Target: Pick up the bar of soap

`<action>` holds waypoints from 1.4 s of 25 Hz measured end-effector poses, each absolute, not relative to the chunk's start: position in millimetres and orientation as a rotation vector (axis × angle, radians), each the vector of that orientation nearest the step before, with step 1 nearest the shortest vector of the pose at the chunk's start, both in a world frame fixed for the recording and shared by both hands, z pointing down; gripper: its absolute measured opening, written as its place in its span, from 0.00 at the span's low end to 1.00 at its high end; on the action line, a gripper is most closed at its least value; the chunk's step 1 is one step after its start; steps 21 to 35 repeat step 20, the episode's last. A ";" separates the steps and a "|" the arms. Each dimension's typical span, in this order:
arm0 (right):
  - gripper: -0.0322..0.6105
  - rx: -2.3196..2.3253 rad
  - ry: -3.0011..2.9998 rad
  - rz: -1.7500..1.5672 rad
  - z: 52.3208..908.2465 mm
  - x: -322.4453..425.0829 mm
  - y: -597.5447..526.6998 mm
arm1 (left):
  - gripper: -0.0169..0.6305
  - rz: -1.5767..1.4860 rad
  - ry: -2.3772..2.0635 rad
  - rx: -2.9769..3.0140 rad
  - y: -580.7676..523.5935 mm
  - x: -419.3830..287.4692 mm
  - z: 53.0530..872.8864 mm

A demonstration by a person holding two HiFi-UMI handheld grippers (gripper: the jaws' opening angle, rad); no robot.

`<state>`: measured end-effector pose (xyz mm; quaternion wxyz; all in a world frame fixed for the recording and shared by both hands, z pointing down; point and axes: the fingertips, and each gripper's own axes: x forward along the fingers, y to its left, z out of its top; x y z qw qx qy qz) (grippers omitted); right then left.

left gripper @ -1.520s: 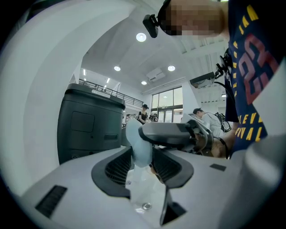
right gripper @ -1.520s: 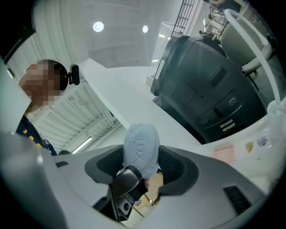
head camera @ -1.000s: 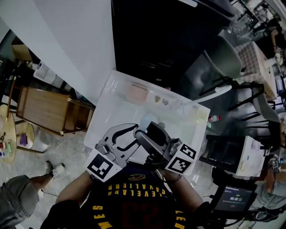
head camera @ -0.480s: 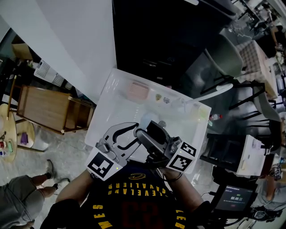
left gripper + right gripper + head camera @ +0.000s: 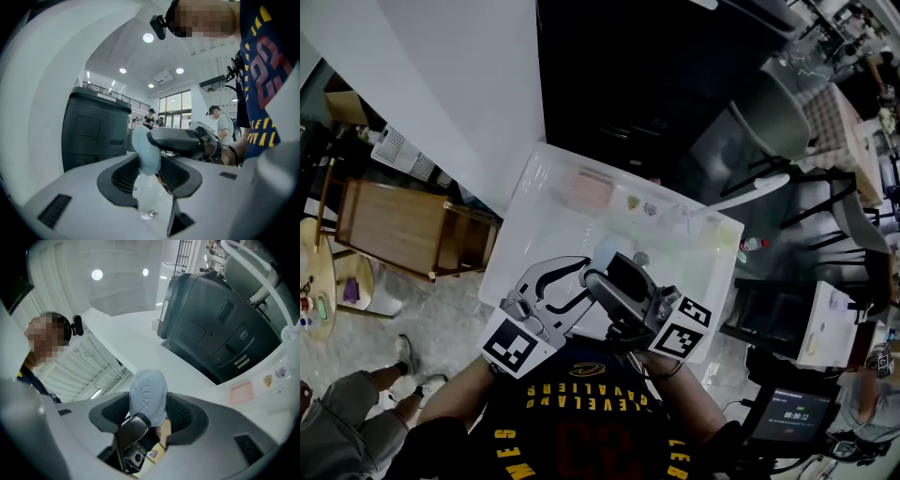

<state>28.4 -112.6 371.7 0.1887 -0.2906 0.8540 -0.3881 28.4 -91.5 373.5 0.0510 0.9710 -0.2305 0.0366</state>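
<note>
Bar of soap (image 5: 149,389): pale blue oval with a stamped face, in the air in front of my operator's chest, above the near edge of the white basin (image 5: 525,202) and touching nothing but the tools. By my reading the pick-up itself is done and this is a hold.

Right tool (image 5: 148,405): closed on the bar across its width. In the right gripper view the stamped face fills the gap and meets both ribbed pads (image 5: 180,414). I judge this grip was chosen because the broad dimension gives the pads two opposed edges to bear on.

Left tool (image 5: 150,161): jaws set fairly wide, with the lower end of the bar between them, seen nearly edge-on in the left gripper view and reaching both pads. I take it as a second hold, crossing the first. Soap is smooth and likely slippery, so two crossed holds would stop it from twisting out.

Both tools point about level and converge on the bar, markers toward the body.

Surroundings: a pink square pad (image 5: 586,192) lies at the far end of the basin, well apart from the bar. A dark cabinet (image 5: 656,84) stands behind the basin.
</note>
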 end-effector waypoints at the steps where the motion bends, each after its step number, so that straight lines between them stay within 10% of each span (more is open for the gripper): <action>1: 0.46 -0.819 2.402 -1.091 371.7 28.5 -112.5 | 0.26 0.109 -0.702 2.954 -91.5 28.5 373.4; 35: 0.46 -0.831 2.400 -1.097 372.9 30.0 -110.8 | 0.26 0.102 -0.691 2.942 -89.9 29.6 374.6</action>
